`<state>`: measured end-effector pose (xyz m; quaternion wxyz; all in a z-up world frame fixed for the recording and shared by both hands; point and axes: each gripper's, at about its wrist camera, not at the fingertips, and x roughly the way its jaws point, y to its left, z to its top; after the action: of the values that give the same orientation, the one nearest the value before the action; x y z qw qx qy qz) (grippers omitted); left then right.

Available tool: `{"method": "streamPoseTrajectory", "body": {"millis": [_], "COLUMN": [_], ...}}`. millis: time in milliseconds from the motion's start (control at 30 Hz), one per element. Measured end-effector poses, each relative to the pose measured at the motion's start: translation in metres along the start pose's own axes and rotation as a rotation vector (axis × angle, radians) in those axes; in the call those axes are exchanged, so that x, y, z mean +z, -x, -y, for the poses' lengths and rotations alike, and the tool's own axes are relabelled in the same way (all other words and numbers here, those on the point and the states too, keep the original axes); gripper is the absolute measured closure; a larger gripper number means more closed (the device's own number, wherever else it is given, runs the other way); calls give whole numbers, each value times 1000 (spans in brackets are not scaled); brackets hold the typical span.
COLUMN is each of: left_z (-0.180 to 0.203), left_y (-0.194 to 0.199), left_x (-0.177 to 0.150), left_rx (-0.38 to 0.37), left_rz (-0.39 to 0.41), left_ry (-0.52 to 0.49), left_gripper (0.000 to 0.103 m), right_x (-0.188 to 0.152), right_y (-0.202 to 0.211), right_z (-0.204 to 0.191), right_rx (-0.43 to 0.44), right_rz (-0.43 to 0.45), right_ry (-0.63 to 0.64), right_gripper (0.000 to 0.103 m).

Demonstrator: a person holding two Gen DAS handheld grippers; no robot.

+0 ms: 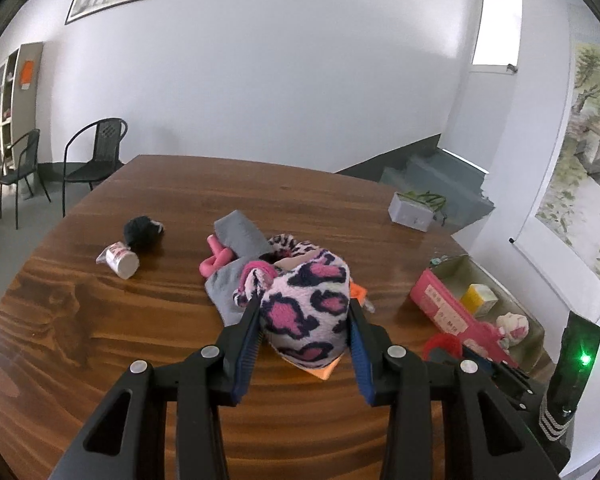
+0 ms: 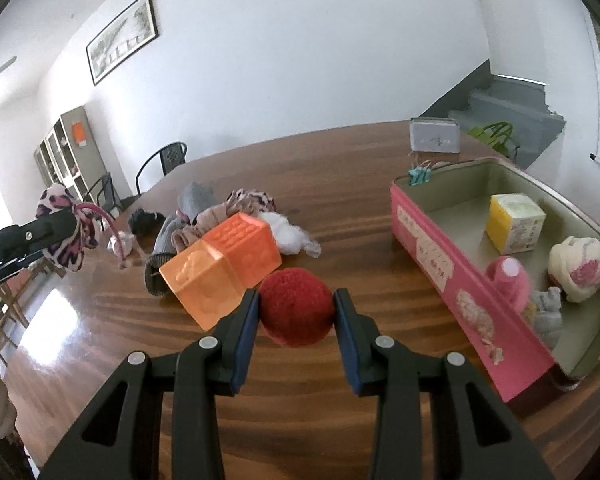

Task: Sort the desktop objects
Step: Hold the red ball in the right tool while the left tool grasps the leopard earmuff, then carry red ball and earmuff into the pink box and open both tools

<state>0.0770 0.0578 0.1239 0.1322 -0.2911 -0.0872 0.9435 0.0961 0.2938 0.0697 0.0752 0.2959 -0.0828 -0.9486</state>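
My left gripper (image 1: 305, 312) is shut on a fuzzy pink leopard-print sock (image 1: 304, 300) and holds it above the wooden table (image 1: 100, 340). From the right wrist view the same sock (image 2: 66, 248) hangs at the far left, off the table. My right gripper (image 2: 296, 300) is shut on a red fuzzy ball (image 2: 296, 316) low over the table, right beside an orange translucent block (image 2: 220, 268). A pink tin box (image 2: 460, 276) with an open top stands to its right; in the left wrist view the pink tin box (image 1: 444, 304) lies at the right.
The tin holds a yellow-white cube (image 2: 514, 222), a cream-pink ball (image 2: 578, 270) and a pink bottle (image 2: 508, 280). Grey socks (image 1: 240, 236), a pink piece (image 1: 216, 258), a white bottle (image 1: 122, 262) and a black pompom (image 1: 142, 232) lie mid-table. A white box (image 1: 412, 210) stands at the far edge.
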Motion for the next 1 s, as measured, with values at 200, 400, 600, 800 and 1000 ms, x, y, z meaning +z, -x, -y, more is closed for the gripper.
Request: {"method": "streamPoseTrajectory", "body": {"millis": [200,400,600,800,1000], "left_z": [23,50,79,103,128], "left_y": [0,-10,-22,-34,-49], "left_x": [6,10,12,16,21], "left_rx": [-36,-84,-121,-145,-182], "left_rz": [5,-14,-36,-50,-69], "left_ry": [-34,-62,-102,-133,-163], "left_gripper": [61,61,61,61,61], "right_x": [8,18,22,22,19], "right_y": [34,67,80,76,72], "right_z": [32,81,118,129,143], "right_rx": [-74,-218,-305,-330,-317], "right_rz": [107,199,220,218,209], "right_ry": [-77,-148,-178,-176,-235], "right_gripper": [62,62,62,62,44]}}
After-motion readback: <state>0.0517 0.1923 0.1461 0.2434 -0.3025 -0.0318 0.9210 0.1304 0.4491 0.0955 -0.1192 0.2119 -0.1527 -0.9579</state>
